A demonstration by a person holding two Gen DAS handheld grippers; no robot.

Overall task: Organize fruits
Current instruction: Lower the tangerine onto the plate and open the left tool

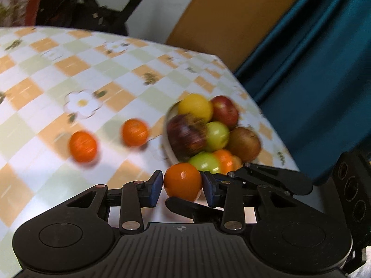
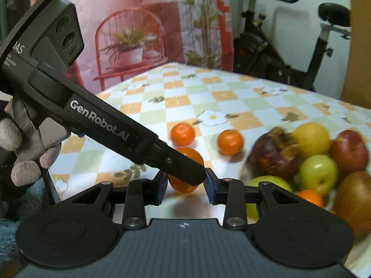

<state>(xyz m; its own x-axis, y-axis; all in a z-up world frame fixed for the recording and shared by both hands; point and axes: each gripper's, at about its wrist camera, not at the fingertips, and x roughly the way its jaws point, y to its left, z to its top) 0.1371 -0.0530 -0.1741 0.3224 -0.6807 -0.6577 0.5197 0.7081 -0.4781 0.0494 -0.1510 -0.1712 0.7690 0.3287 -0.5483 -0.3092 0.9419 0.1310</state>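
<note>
Left hand-held gripper (image 1: 182, 188) pinches a tangerine (image 1: 182, 181) just beside the bowl (image 1: 167, 147) of fruit. Right hand-held gripper (image 2: 185, 186) has its jaws set narrowly at that same tangerine; pad contact is unclear. Two oranges (image 1: 83, 146) (image 1: 135, 132) lie on the bench (image 1: 46, 74), left of the bowl.

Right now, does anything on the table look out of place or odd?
Yes. Two oranges lie loose on the tablecloth, left of the full fruit bowl. A third orange sits between the left hand-held gripper's pads. Nothing looks spilled or damaged.
</note>
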